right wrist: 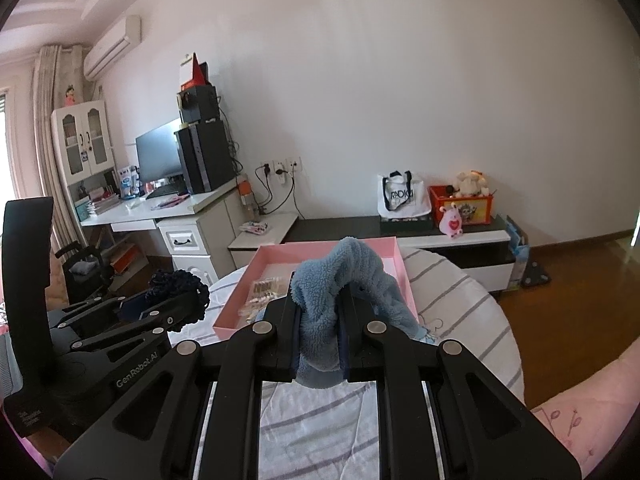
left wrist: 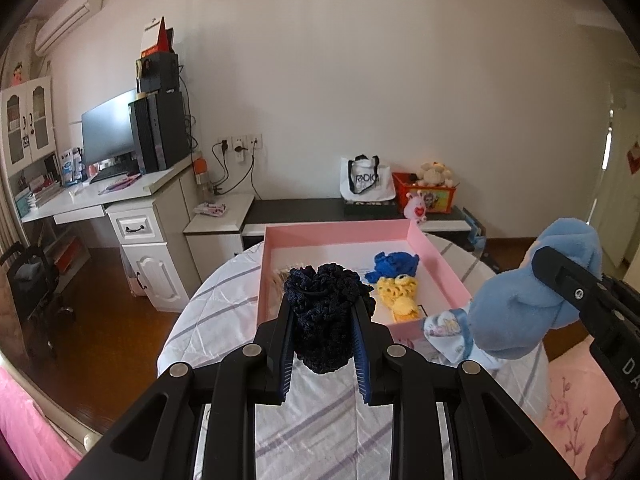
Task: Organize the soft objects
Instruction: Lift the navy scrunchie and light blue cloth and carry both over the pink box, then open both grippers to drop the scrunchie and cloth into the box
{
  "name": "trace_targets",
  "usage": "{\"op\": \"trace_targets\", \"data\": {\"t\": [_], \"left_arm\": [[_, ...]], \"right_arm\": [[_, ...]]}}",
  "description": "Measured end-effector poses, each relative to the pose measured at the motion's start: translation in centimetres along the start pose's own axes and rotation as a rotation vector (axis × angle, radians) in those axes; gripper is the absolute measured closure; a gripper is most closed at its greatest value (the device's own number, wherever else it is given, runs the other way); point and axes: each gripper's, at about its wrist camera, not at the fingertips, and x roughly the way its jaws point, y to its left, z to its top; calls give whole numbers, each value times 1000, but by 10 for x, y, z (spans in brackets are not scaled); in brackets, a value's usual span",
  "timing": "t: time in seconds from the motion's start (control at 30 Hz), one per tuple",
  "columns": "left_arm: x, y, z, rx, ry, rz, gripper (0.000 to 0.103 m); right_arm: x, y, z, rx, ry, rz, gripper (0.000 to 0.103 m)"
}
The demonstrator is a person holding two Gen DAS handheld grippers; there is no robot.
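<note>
My left gripper (left wrist: 325,312) is shut on a dark navy crocheted pouch (left wrist: 325,312), held above the near edge of a pink tray (left wrist: 436,254). Inside the tray lie a blue knitted piece (left wrist: 394,264) and a yellow knitted piece (left wrist: 396,290). At the right of the left wrist view, my right gripper holds a light blue plush toy (left wrist: 532,296). In the right wrist view, the right gripper (right wrist: 320,320) is shut on that blue plush (right wrist: 344,276), in front of the pink tray (right wrist: 240,300). The left gripper with the navy pouch (right wrist: 176,284) shows at the left.
The tray sits on a round table with a white striped cloth (left wrist: 320,420). A small packet (right wrist: 266,292) lies in the tray. Behind are a low dark cabinet (left wrist: 304,204) with a tote bag (left wrist: 366,180) and red toy box (left wrist: 430,196), and a desk (left wrist: 100,196) at the left.
</note>
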Motion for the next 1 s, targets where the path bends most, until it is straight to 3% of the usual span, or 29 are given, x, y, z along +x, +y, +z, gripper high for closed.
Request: {"op": "trace_targets", "data": {"t": [0.5,1.0], "left_arm": [[131,24,78,-4,134,-45,81],[312,33,160,34,307,-14,78]], "right_arm": [[100,-5,24,0,110,10,89],[244,-7,40,-52,307,-23,88]]}}
